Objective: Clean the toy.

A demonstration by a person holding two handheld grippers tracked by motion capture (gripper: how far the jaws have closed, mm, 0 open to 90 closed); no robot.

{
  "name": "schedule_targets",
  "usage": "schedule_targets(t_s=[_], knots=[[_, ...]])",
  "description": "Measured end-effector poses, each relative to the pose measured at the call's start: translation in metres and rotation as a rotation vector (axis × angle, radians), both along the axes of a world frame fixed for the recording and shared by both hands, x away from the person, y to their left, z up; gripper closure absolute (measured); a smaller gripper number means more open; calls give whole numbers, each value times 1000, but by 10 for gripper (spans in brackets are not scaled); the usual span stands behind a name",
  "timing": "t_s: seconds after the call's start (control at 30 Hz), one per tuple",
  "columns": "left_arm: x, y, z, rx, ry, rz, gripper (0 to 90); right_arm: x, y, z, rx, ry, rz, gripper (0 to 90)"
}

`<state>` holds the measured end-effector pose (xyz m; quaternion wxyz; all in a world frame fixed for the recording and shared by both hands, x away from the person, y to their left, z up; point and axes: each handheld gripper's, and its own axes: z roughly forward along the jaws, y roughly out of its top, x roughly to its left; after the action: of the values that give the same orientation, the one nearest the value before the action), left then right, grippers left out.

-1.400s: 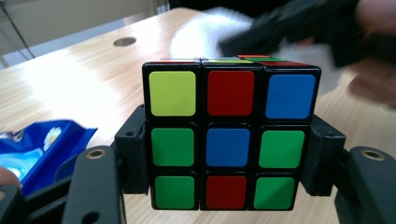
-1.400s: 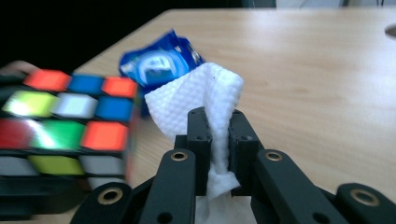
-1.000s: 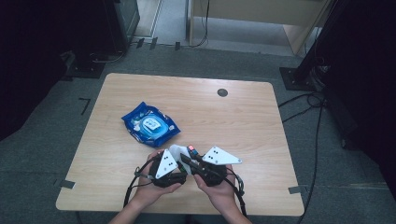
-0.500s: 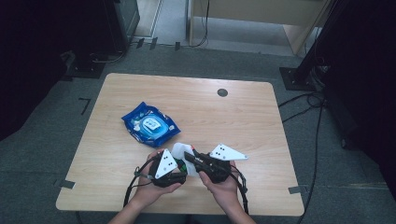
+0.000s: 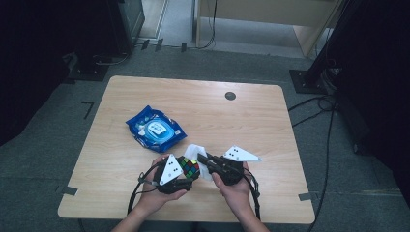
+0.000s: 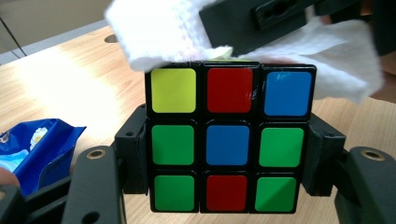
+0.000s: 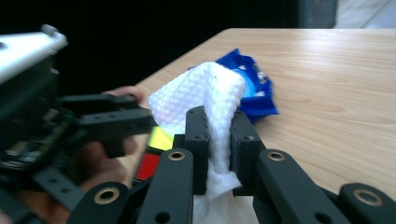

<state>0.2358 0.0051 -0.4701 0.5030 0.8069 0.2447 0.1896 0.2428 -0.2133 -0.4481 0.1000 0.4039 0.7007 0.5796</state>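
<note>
My left gripper (image 5: 189,170) is shut on a colour puzzle cube (image 6: 229,137), its jaws pressing the cube's two sides; the cube (image 5: 190,167) is held just above the table's near edge. My right gripper (image 7: 218,140) is shut on a white wet wipe (image 7: 205,95), pinched between its pads. In the left gripper view the wipe (image 6: 159,32) lies over the cube's top edge, with the right gripper's black jaw behind it. From above, the wipe (image 5: 197,151) shows between the two grippers, with the right gripper (image 5: 202,159) pointing left at the cube.
A blue pack of wet wipes (image 5: 155,129) lies on the wooden table (image 5: 241,121) left of centre, beyond the hands. A round dark cable hole (image 5: 230,95) sits near the far edge. Cables trail from both grippers over the near edge.
My right gripper has moved a little to the left and down with the wipe, bringing it onto the cube. The left gripper with the cube has stayed in place.
</note>
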Motion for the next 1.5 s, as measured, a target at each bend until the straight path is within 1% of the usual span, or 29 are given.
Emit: schedule_targets(t_s=[0.13, 0.17, 0.23, 0.27, 0.3, 0.4, 0.5, 0.57, 0.6, 0.7, 0.77, 0.9, 1.0, 1.07, 1.13, 1.17, 1.2, 1.27, 1.33, 1.37, 1.43, 1.5], knots=[[-1, 1, 1, -7, -5, -1, 343, 4, -5, -4, -39, -1, -33, 818], [-1, 1, 2, -10, -6, -2, 343, 5, -6, -6, -55, 1, -44, 818], [-1, 2, 3, -20, -8, -4, 343, 9, -10, -9, -107, 4, -78, 820], [0, 3, 4, -27, -10, -4, 343, 11, -12, -12, -125, 16, -87, 820], [0, 4, 5, -32, -11, -2, 343, 14, -15, -15, -130, 32, -100, 821], [2, 6, 6, -33, -10, 3, 343, 23, -26, -25, -160, 74, -144, 821], [3, 8, 4, -29, -4, 12, 343, 30, -37, -31, -200, 90, -199, 822], [4, 9, 4, -27, -3, 14, 343, 33, -44, -34, -210, 104, -232, 822], [4, 9, 4, -26, -4, 13, 342, 34, -46, -34, -217, 102, -246, 820], [4, 8, 3, -22, -6, 15, 343, 36, -52, -34, -223, 111, -270, 811], [4, 7, 2, -17, -3, 16, 343, 36, -53, -34, -231, 106, -280, 763], [7, 9, 1, -20, 9, 26, 343, 34, -50, -31, -252, 90, -312, 541], [9, 11, -1, -24, 21, 36, 342, 29, -45, -20, -236, 65, -327, 440], [9, 12, -2, -26, 27, 37, 342, 25, -43, -10, -208, 44, -323, 411], [9, 11, -2, -21, 27, 38, 342, 20, -39, 0, -162, 37, -296, 402], [9, 11, -2, -20, 26, 38, 342, 17, -36, 4, -139, 36, -272, 392], [9, 10, -3, -20, 26, 37, 342, 14, -32, 7, -107, 45, -246, 380], [8, 7, -3, -18, 26, 33, 342, 10, -24, 14, -63, 67, -184, 341], [6, 5, -4, -10, 24, 27, 343, 5, -13, 19, -40, 87, -131, 298], [6, 3, -4, -9, 23, 25, 342, 3, -8, 20, -32, 90, -112, 278], [4, 1, -4, -2, 17, 19, 342, 0, 1, 21, -31, 107, -80, 246], [1, -2, -4, 4, 7, 13, 342, -1, 8, 20, -23, 138, -44, 230]])
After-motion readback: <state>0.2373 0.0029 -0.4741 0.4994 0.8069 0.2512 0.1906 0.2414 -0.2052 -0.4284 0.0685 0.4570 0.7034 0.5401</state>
